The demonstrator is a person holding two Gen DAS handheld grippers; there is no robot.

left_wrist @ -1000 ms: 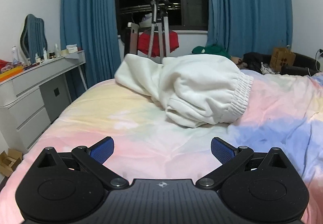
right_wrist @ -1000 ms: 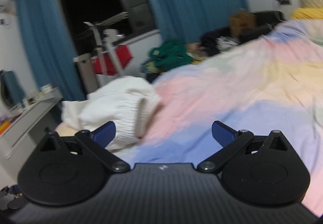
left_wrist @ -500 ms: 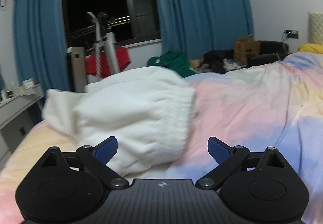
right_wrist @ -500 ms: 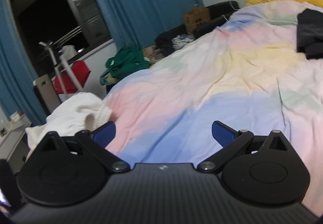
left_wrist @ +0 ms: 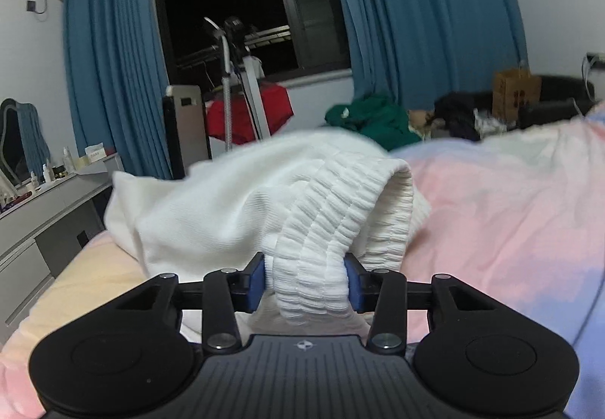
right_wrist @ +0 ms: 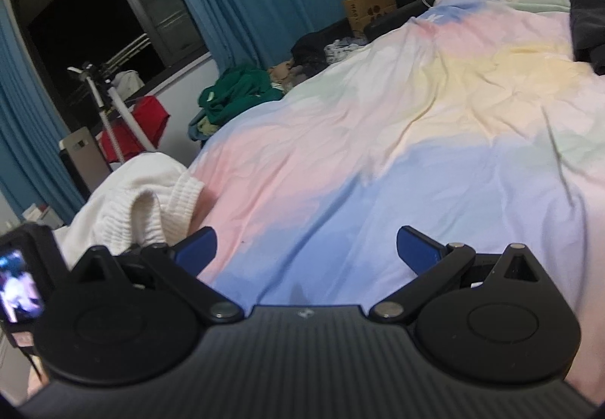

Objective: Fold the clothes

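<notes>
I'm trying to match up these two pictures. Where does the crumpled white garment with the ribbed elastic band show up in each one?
Left wrist view: the crumpled white garment fills the centre; its ribbed elastic band is clamped in the left gripper.
Right wrist view: it lies at the lower left, on the pastel bedspread, beside the open right gripper.
Shared landmark: the green clothing heap below the window.

No readable text anywhere. Brown cardboard box (right_wrist: 369, 8), far ahead of right gripper (right_wrist: 306, 247) by dark sofa, bore dark printed marks — too blurred to read. Same box (left_wrist: 516, 93) far ahead-right of left gripper (left_wrist: 305, 277) — marks also illegible. Small emblem on each gripper body — no letters discernible.
</notes>
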